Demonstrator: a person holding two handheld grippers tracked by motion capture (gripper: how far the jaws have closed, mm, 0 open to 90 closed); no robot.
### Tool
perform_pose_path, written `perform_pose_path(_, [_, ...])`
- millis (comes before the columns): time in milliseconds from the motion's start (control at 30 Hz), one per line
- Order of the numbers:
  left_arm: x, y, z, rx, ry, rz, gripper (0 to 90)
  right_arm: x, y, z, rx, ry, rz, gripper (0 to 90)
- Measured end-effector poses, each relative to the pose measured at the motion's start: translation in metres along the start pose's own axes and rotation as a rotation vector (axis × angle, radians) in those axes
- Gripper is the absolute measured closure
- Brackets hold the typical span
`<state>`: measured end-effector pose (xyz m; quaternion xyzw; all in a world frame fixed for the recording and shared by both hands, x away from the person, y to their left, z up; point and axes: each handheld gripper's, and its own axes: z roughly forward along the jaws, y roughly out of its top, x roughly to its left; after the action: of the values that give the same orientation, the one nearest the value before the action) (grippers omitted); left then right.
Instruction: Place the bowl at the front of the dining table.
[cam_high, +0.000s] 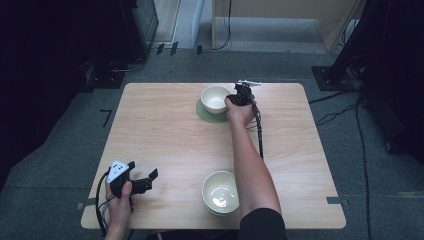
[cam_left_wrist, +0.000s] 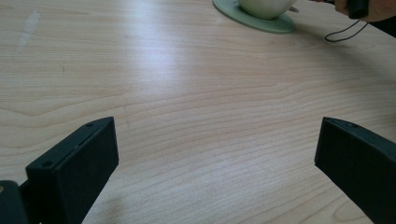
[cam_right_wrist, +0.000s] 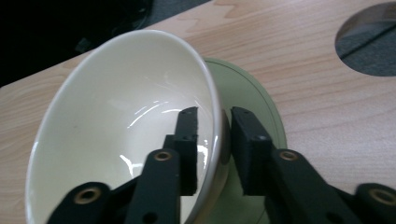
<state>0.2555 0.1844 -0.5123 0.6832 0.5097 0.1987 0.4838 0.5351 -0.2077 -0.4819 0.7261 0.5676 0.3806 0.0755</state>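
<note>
Resting at the near left corner of the table (cam_high: 165, 135), the left gripper (cam_high: 145, 181) sits in the person's left hand (cam_high: 121, 197), grey three-cornered plate on top, cable looping off the near edge. Jaws spread wide; in the left gripper view they stand well apart at the bottom corners with bare wood grain between them, pinching nothing. Same view, far across the table: the base of a cream bowl on a green saucer (cam_left_wrist: 261, 22), with a hand and a thin dark cable just to the right of it. Moving right along the near edge in the high view: a second cream bowl (cam_high: 220, 192), upright, sitting just beside the person's right forearm, which crosses the table toward the far edge. It may be one bowl stacked in another; cannot tell. Toward the middle of the far edge: the cream bowl (cam_high: 215, 98) on the green saucer (cam_high: 206, 114), the saucer showing on the bowl's near-left side. Right hand (cam_high: 240, 112) holds the right gripper (cam_high: 234, 98) against that bowl's right-hand rim, cable trailing back along the forearm. In the right gripper view the bowl (cam_right_wrist: 126, 116) is tilted, its glossy inside turned toward the camera, and the gripper's jaws straddle the wall: one jaw inside the bowl, the other outside over the saucer (cam_right_wrist: 247, 107), pinching the rim between them. A round cutout shows in the tabletop at that view's upper right corner.
</note>
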Motion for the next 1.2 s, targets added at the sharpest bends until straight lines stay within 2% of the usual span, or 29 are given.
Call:
perform_pose_path(67, [0.0, 0.0, 0.0, 0.0, 0.0, 0.0, 0.0, -0.001, 0.001, -0.002, -0.001, 0.019, -0.006, 63.8])
perform_pose_path(233, [0.0, 0.0, 0.0, 0.001, 0.002, 0.001, 0.0, 0.001, 0.0, -0.008, 0.005, 0.026, -0.074, 43.4])
perform_pose_path(300, [-0.001, 0.0, 0.001, 0.002, 0.005, 0.004, 0.0, 0.003, -0.001, -0.009, 0.003, 0.065, -0.117, 37.1])
perform_pose_path(433, [-0.001, 0.0, 0.001, 0.001, 0.004, 0.003, 0.0, 0.005, -0.005, -0.015, 0.008, 0.049, -0.18, 33.4])
perform_pose_path(633, [-0.001, 0.0, 0.001, 0.003, 0.005, 0.007, 0.0, -0.001, -0.015, -0.027, -0.054, 0.092, -0.247, 31.0])
perform_pose_path(667, [-0.001, 0.0, 0.001, 0.004, 0.005, 0.006, 0.0, -0.002, -0.018, -0.03, -0.066, 0.095, -0.261, 28.8])
perform_pose_path(700, [-0.001, 0.0, 0.001, 0.004, 0.005, 0.006, 0.0, -0.002, -0.02, -0.032, -0.063, 0.1, -0.243, 24.4])
perform_pose_path(767, [-0.001, 0.0, 0.001, 0.005, 0.005, 0.007, 0.0, -0.004, -0.025, -0.037, -0.078, 0.138, -0.257, 20.0])
perform_pose_path(833, [-0.001, 0.0, 0.001, 0.006, 0.005, 0.009, 0.0, -0.006, -0.028, -0.04, -0.092, 0.129, -0.28, 15.8])
perform_pose_path(967, [-0.002, 0.0, 0.001, 0.007, 0.007, 0.01, 0.0, -0.011, -0.033, -0.049, -0.144, 0.142, -0.301, 12.5])
perform_pose_path(1100, [-0.002, 0.0, 0.001, 0.008, 0.007, 0.013, 0.0, -0.014, -0.04, -0.058, -0.192, 0.125, -0.36, 12.2])
perform_pose_path(1200, [-0.002, 0.0, 0.002, 0.009, 0.007, 0.013, 0.0, -0.016, -0.044, -0.062, -0.197, 0.122, -0.403, 13.4])
